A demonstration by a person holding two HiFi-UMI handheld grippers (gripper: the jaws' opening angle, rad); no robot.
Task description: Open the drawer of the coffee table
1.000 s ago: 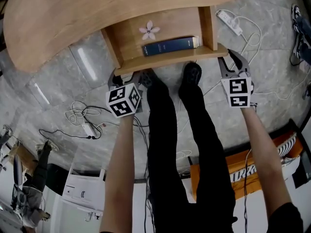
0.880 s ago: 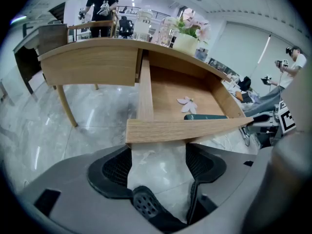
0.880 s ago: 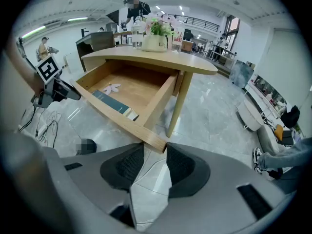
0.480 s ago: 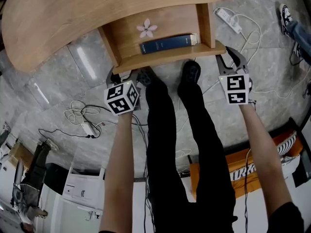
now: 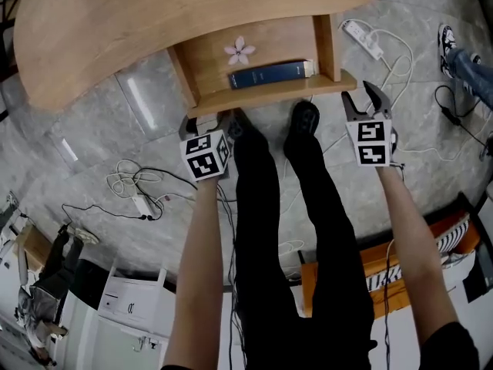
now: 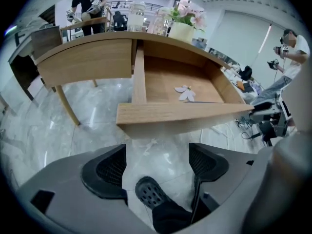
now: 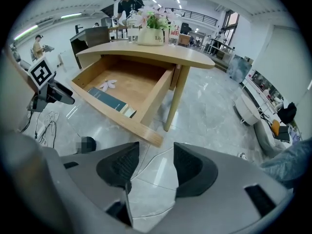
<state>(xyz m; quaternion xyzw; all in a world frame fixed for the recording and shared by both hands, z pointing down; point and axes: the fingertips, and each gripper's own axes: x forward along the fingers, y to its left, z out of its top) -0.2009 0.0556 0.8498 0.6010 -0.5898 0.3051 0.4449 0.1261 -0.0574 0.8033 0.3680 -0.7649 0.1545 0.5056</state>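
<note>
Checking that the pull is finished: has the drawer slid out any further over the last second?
No. The flower in the drawer lies just as far from the tabletop edge as before.

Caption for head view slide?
Drawer open, book and flower inside; left gripper and right gripper, jaws just opening, empty, near its front.

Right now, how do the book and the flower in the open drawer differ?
The book is dark blue, long and straight-edged; the flower is pale pink, small, petalled. The book lies along the front of the drawer; the flower sits farther back, apart from it. Both rest inside the drawer.
</note>
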